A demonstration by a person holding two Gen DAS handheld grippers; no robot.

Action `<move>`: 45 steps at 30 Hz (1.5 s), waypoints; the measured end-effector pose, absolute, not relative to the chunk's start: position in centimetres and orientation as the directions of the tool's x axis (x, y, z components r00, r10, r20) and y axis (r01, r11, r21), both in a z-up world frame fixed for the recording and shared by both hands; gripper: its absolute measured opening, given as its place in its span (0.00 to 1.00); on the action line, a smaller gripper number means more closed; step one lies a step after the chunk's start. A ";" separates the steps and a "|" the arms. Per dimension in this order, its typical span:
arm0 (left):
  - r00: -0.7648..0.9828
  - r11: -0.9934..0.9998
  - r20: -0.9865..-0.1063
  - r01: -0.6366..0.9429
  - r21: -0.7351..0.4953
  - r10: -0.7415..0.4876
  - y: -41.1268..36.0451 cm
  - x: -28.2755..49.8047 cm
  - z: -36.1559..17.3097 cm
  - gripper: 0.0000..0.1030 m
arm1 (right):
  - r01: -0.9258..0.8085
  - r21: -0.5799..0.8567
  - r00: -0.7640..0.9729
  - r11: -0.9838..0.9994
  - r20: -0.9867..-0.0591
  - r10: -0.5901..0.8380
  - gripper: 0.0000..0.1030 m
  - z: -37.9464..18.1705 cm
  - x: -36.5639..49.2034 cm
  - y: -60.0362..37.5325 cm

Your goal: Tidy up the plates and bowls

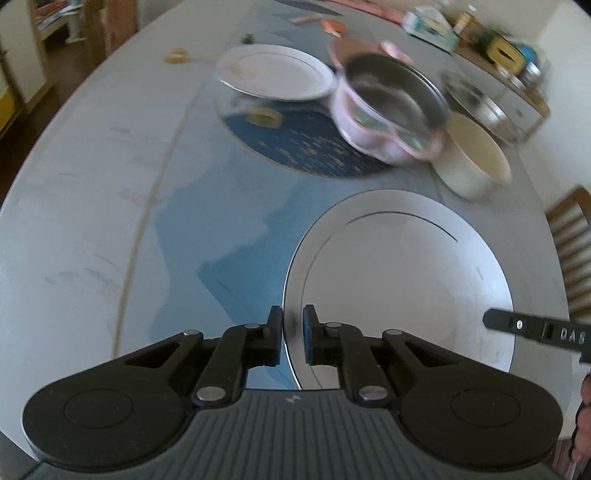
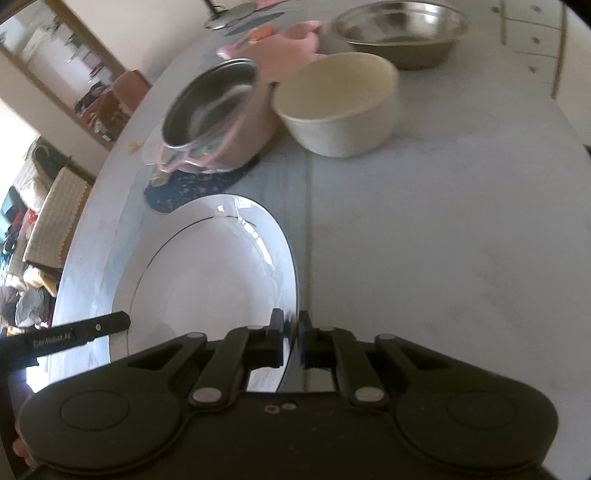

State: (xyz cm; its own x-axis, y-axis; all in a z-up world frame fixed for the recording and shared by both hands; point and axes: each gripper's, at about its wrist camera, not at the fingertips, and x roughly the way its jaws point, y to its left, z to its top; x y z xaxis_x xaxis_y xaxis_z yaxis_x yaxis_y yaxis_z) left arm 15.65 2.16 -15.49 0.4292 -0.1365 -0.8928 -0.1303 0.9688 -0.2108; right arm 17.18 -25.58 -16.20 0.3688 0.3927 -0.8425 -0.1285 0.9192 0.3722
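A large white plate [image 1: 406, 280] with a thin dark ring lies close to me on the table. My left gripper [image 1: 292, 332] is shut on its left rim. My right gripper [image 2: 290, 338] is shut on the right rim of the same large white plate [image 2: 207, 280]. Each view shows the other gripper's black finger at the plate's far edge. Farther back stand a pink pot with a steel inside [image 1: 388, 107], a cream bowl [image 1: 472, 158], a steel bowl [image 1: 476, 103] and a second white plate [image 1: 273, 72]. The right wrist view shows the pink pot [image 2: 218, 118], cream bowl [image 2: 340, 107] and steel bowl [image 2: 399, 33].
A dark blue round mat [image 1: 303, 144] lies under the pot on the grey oval table [image 1: 92, 184]. Small items and boxes [image 1: 432, 26] crowd the far edge. A wooden chair back [image 1: 569, 236] stands at the right. A pink lid [image 2: 280, 48] lies behind the pot.
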 end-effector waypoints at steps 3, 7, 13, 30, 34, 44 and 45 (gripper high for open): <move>0.413 0.972 -0.893 -0.073 -0.224 -0.175 0.6 14.9 -15.3 0.10 | -0.101 0.373 0.378 0.922 -0.843 0.383 0.07 -16.2 16.1 -27.3; 0.399 0.974 -0.892 0.006 -0.227 -0.211 -1.3 14.0 -15.2 0.10 | -0.060 0.368 0.386 0.928 -0.849 0.361 0.08 -16.4 14.5 -29.4; 0.387 0.972 -0.892 0.113 -0.207 -0.235 -3.9 13.4 -15.5 0.10 | -0.041 0.338 0.411 0.940 -0.852 0.324 0.08 -16.1 13.4 -31.3; 0.387 0.958 -0.878 0.170 -0.230 -0.280 -5.0 13.5 -15.5 0.10 | 0.018 0.280 0.401 0.960 -0.881 0.250 0.11 -16.6 12.6 -32.5; 0.399 0.959 -0.874 0.167 -0.228 -0.277 -4.8 13.4 -15.3 0.10 | 0.005 0.234 0.412 0.972 -0.886 0.211 0.17 -16.0 12.5 -32.4; 0.470 0.967 -0.845 0.154 -0.204 -0.253 -4.1 12.4 -13.2 0.10 | -0.077 0.145 0.487 0.986 -0.858 0.164 0.25 -12.8 11.0 -30.3; 0.483 0.968 -0.840 0.157 -0.196 -0.248 -4.0 12.3 -12.9 0.10 | -0.086 0.142 0.494 0.986 -0.853 0.166 0.26 -12.4 11.0 -30.1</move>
State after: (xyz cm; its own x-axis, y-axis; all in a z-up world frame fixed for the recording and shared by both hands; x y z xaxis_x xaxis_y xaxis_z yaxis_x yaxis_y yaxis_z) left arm 12.27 -4.04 -12.88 0.4825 -0.2480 -0.8400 0.1571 0.9680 -0.1956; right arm 10.99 -30.06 -12.42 0.4942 0.1663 -0.8533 -0.0865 0.9861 0.1421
